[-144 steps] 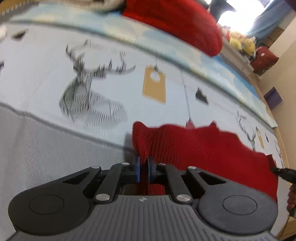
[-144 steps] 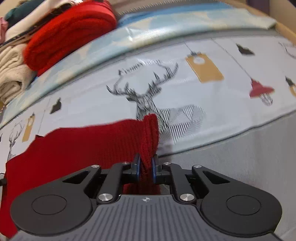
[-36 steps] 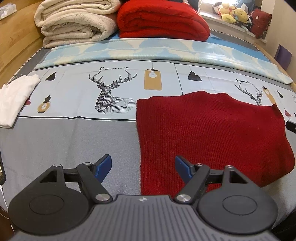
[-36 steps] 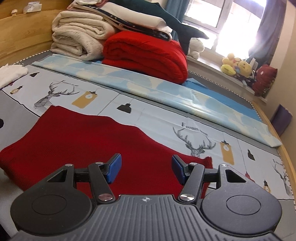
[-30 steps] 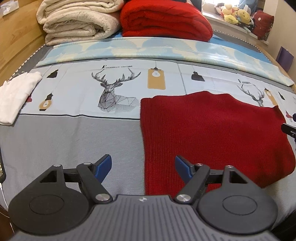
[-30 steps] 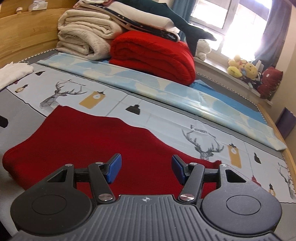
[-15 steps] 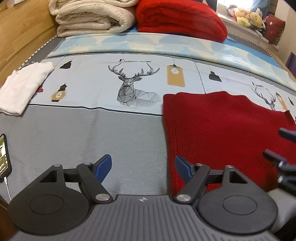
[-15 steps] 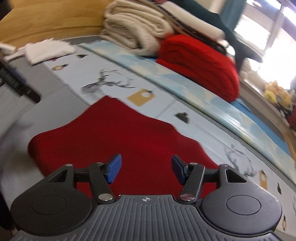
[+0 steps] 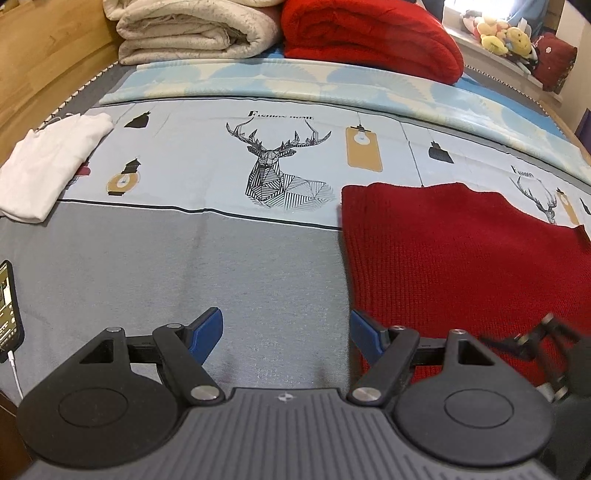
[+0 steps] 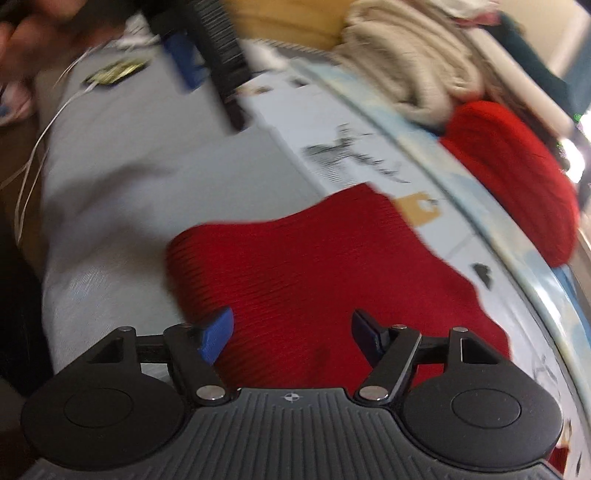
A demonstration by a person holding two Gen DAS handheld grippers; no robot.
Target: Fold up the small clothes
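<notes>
A red knitted garment (image 9: 454, 254) lies flat on the bed, folded into a rough rectangle; it also shows in the right wrist view (image 10: 314, 273). My left gripper (image 9: 286, 328) is open and empty over the grey sheet, its right finger at the garment's near left edge. My right gripper (image 10: 291, 328) is open and empty, low over the garment's near edge. The right gripper shows blurred at the lower right of the left wrist view (image 9: 550, 343). The left gripper shows blurred at the top left of the right wrist view (image 10: 207, 55).
A white garment (image 9: 48, 162) lies at the far left. A phone (image 9: 9, 302) on a cable lies at the left bed edge. Folded cream blankets (image 9: 192, 29) and a red blanket (image 9: 373, 37) are stacked at the head. Plush toys (image 9: 498, 33) sit on the sill.
Both grippers have let go of the red garment, which now lies flat. The left gripper has shifted left. The right gripper has swung left fast and low over the garment.
</notes>
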